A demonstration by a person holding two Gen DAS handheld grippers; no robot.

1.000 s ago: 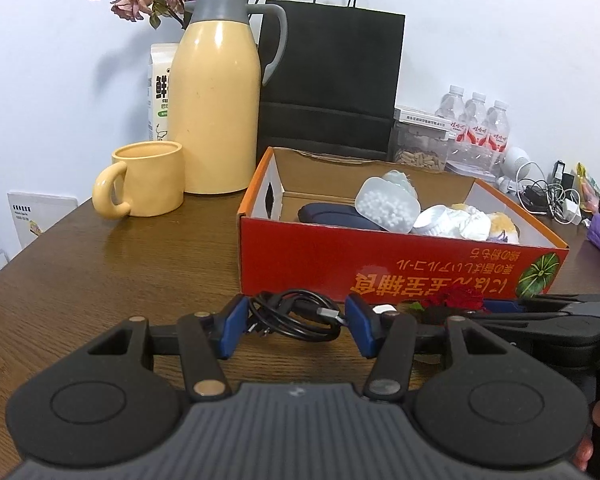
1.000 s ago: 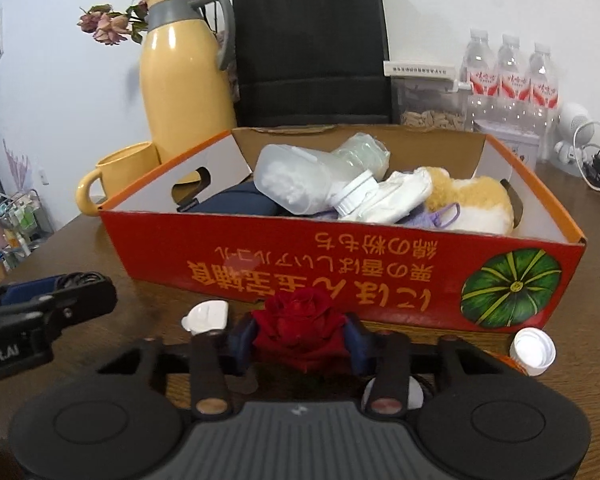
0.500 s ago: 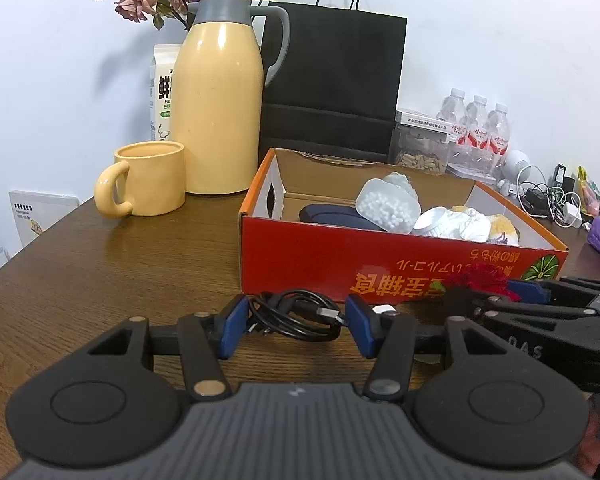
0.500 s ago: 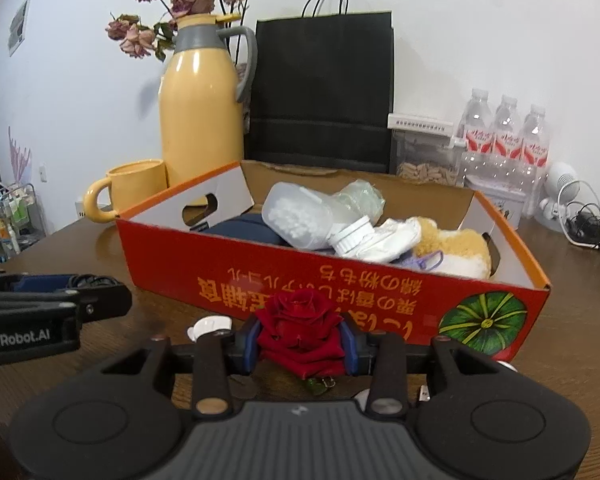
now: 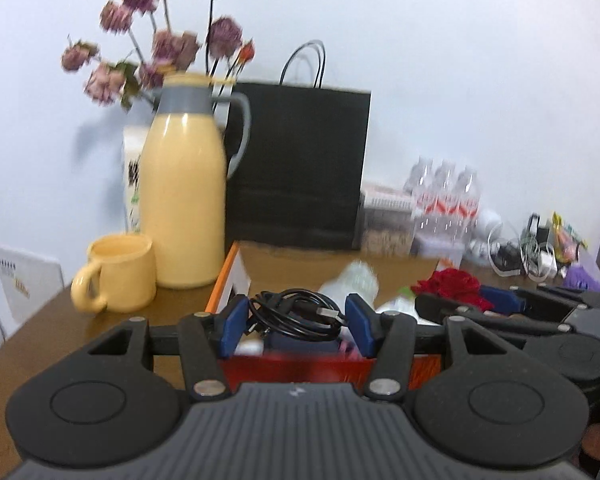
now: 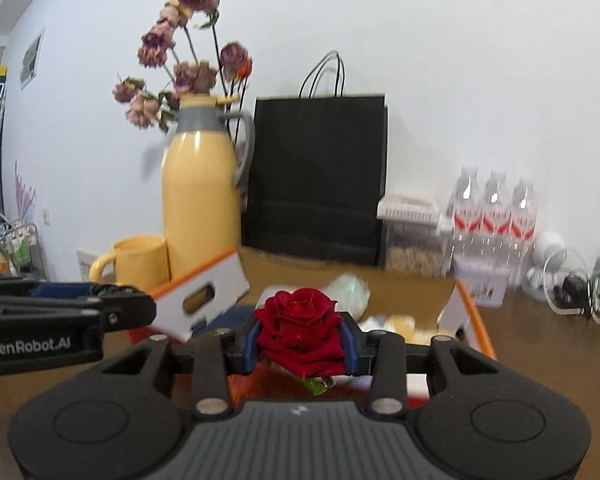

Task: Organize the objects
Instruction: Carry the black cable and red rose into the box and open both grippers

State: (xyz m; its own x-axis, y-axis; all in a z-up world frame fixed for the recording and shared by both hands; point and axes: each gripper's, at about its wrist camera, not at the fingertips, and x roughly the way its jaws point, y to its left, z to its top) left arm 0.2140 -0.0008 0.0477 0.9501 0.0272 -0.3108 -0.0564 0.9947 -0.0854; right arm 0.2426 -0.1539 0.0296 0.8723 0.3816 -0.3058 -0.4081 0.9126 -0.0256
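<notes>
Closest in, the left gripper pinches a coiled black cable between its blue pads, the bundle held up in front of the orange box. Alongside, the right gripper clamps a red rose by the bloom, a green leaf poking out underneath, also at the box's near edge. Inside the box, blurred pale items and something dark blue; I cannot tell them apart. The box sits on a brown wooden table. Behind its left corner stands a yellow mug, then a tall yellow jug with a grey collar, dried pink flowers rising behind it. A black paper bag leans at the white wall. Off right, water bottles and a tangle of chargers.
</notes>
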